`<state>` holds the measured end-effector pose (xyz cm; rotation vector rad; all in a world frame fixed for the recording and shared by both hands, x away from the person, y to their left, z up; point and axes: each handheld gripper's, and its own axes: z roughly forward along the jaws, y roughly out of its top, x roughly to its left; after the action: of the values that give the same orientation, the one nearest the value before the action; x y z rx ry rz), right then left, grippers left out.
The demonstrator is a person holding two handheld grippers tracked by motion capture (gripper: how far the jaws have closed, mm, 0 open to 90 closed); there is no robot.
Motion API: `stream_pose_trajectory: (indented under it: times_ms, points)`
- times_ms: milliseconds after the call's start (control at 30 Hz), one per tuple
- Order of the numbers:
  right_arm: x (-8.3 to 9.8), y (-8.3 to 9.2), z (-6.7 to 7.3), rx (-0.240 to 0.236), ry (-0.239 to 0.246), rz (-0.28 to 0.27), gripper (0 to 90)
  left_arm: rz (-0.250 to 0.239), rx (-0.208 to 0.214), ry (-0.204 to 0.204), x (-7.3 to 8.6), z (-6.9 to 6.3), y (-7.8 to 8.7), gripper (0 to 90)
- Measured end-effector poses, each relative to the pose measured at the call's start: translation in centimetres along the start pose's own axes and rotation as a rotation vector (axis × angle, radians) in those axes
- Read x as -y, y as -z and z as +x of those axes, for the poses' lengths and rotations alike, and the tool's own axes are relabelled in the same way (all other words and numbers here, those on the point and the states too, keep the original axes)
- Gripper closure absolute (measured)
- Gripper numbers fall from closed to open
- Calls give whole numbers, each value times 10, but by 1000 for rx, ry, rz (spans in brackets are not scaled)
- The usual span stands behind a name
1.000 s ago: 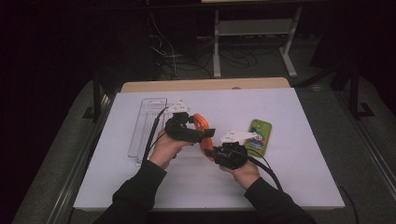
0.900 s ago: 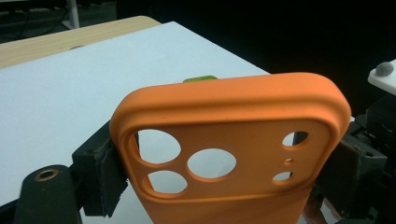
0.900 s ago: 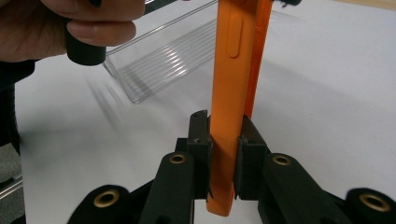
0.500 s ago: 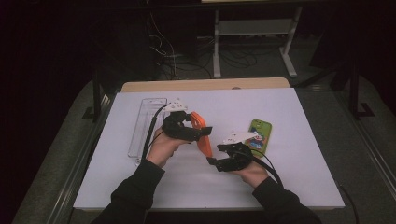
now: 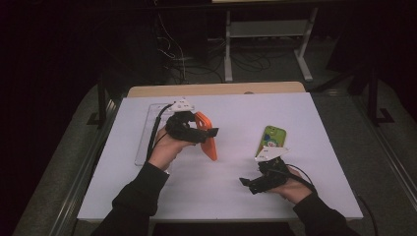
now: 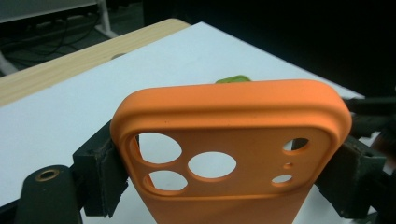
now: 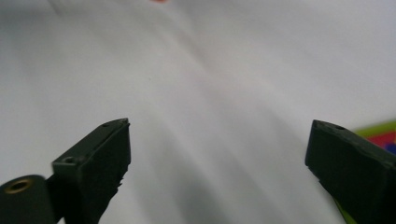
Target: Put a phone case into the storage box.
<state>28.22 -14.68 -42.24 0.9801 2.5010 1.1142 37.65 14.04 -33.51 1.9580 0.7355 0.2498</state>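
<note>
Orange phone case (image 6: 233, 154) sits clamped in the left gripper (image 5: 199, 132) above the bench (image 5: 236, 196); it may slip. Right gripper (image 5: 248, 184), jaws just opened wide and empty, risks bumping the green phone (image 5: 273, 140).

Tabletop (image 5: 314, 118): white sheet, mostly bare.

Open passages:
- Far right quarter, beyond the green phone (image 5: 272, 139): bare.
- Middle strip between the orange phone case (image 5: 206, 140) and the green phone: bare, wide.
- Near edge between the two forearms: bare.

Obstacles:
- Clear plastic tray (image 5: 147, 132), lying flat at the left, just behind the left gripper (image 5: 209, 132).
- Orange phone case, held up off the sheet in the left gripper, left of centre.
- Green phone, flat, right of centre, just beyond the right gripper (image 5: 246, 184).
- Right gripper, low over the near right, jaws spread wide with only bare sheet between them.
</note>
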Motion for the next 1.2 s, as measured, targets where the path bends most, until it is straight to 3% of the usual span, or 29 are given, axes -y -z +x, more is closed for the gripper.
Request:
stream_pose_trajectory:
  times_ms: [267,467,600,900,1000,1200]
  points:
    - [18,17,-15,43,-21,5,40,71,-36,-30,-19,15,8,153]
    - [28,25,-22,60,-31,10,29,105,-95,-44,-37,32,20,153]
    - [35,31,-26,78,-38,15,24,114,-120,-24,-44,45,28,153]
    - [47,40,-34,106,-77,9,22,127,-219,19,-59,76,52,153]
    - [47,41,-36,114,-92,9,22,126,-270,33,-61,86,57,153]
    - [46,40,-35,109,-70,10,21,144,-374,57,-61,97,61,154]
